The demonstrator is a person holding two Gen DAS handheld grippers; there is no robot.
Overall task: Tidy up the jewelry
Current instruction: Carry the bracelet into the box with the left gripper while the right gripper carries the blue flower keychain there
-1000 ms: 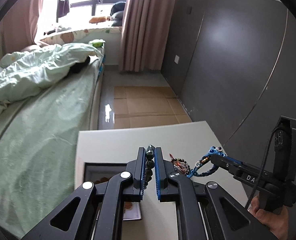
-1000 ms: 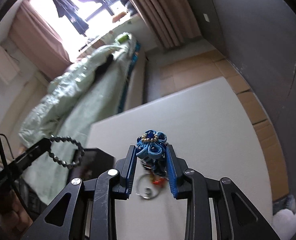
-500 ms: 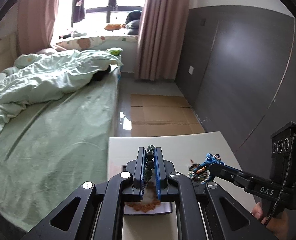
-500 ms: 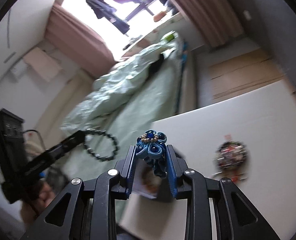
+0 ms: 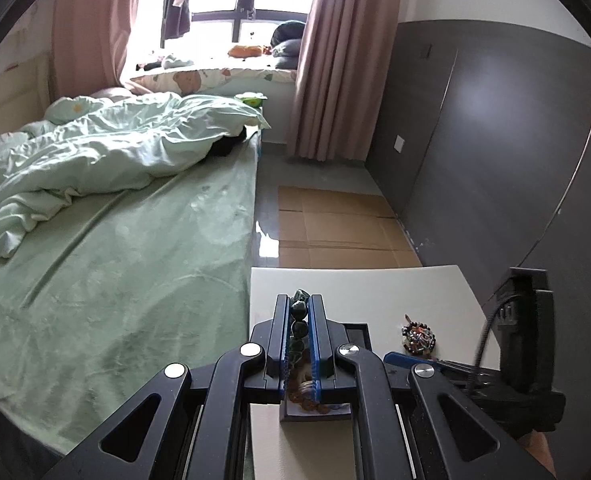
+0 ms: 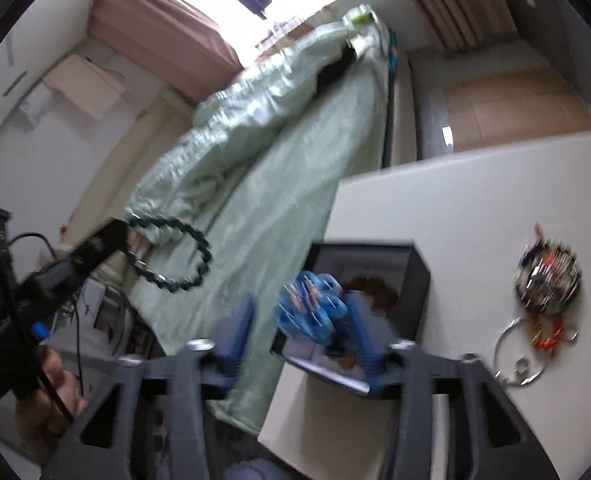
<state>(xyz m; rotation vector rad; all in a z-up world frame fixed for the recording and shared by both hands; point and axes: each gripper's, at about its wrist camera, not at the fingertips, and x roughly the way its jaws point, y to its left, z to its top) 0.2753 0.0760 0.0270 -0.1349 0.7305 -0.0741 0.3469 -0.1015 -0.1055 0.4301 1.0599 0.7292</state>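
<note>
My left gripper (image 5: 298, 312) is shut on a dark green bead bracelet (image 5: 298, 322), held above the black jewelry box (image 5: 357, 330). The bracelet hangs as a loop from that gripper in the right wrist view (image 6: 171, 252). My right gripper (image 6: 301, 316) shows blurred, its fingers spread wider, with the blue fabric flower ornament (image 6: 311, 308) between them over the open black box (image 6: 375, 280), which holds brown beads. I cannot tell whether the fingers still touch the flower. A multicoloured bead coil (image 6: 547, 276) and a metal ring (image 6: 523, 352) lie on the white table (image 6: 475, 200).
The bed with green sheets (image 5: 115, 260) stands left of the table. Cardboard sheets (image 5: 335, 224) lie on the floor beyond the table. A dark grey wall (image 5: 495, 140) runs along the right. The bead coil also shows on the table in the left wrist view (image 5: 417, 336).
Both grippers have moved left over the black box. The right gripper's fingers have spread apart around the blue flower. The left gripper still holds the bracelet.
</note>
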